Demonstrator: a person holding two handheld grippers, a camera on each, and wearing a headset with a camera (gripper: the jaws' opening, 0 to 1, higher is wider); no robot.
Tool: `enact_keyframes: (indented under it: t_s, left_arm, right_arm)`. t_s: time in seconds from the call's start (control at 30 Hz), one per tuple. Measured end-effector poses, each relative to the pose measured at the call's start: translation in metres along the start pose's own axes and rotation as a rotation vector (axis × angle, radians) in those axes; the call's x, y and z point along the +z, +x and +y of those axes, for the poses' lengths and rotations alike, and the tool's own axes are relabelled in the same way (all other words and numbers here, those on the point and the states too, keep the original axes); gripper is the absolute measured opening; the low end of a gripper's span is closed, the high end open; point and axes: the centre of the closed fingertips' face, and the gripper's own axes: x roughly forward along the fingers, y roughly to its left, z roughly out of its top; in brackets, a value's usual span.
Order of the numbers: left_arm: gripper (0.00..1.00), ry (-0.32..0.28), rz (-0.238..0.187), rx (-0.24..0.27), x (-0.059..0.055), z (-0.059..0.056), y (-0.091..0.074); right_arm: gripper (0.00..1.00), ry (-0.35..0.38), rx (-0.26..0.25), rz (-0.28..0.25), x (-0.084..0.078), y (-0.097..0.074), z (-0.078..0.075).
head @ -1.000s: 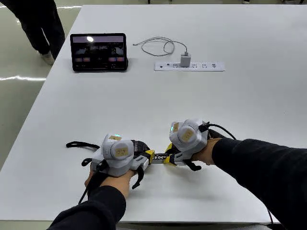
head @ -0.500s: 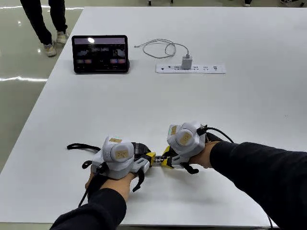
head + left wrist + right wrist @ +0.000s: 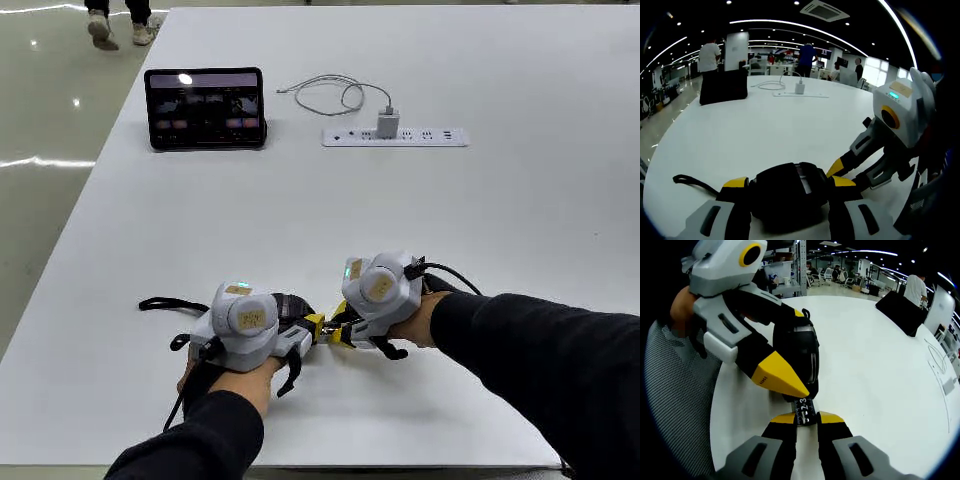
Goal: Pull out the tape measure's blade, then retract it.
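**Step in hand – blade travel.** The tape measure (image 3: pixel 790 195) lay at the 6 o'clock edge of the table (image 3: pixel 420 230) in the head view. Only a short length of blade (image 3: pixel 803 411) was exposed. From this alone the step could have been the start of the pull or the end of the retract.

Recommended practice in either case:
- Keep the case flat on the table and clamped.
- Move the blade end straight along the line of the case mouth, toward or away from 3 o'clock, without twisting.
- On the return, feed the blade back under control – letting it go risks a snap-back.

**Fingers.** The left gripper (image 3: pixel 789 184) had its jaws spread to the width of the case. The yellow tips pressed on the case sides at 9 and 3 o'clock in the left gripper view. The right gripper (image 3: pixel 805 418) had its jaws almost together, pinching the blade end just beside the case mouth.
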Motion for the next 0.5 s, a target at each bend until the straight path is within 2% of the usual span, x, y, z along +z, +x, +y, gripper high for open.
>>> enact_keyframes:
  t_s: [0.23,0.37,0.5]
  left_arm:
    - [0.59,-0.008,-0.002,0.001,0.0002,0.0005,0.0002]
    - [0.59,-0.010,-0.002,-0.001,0.0003,0.0010,0.0004]
    - [0.59,-0.013,-0.002,-0.002,0.0000,0.0008,0.0001]
  right_arm:
    - [0.12,-0.005,0.001,-0.007,0.0022,0.0023,-0.0001]
    - [0.12,0.004,-0.003,-0.049,0.0005,-0.0003,-0.0005]
    - [0.12,0.008,-0.005,-0.054,-0.0034,-0.0032,0.0002]
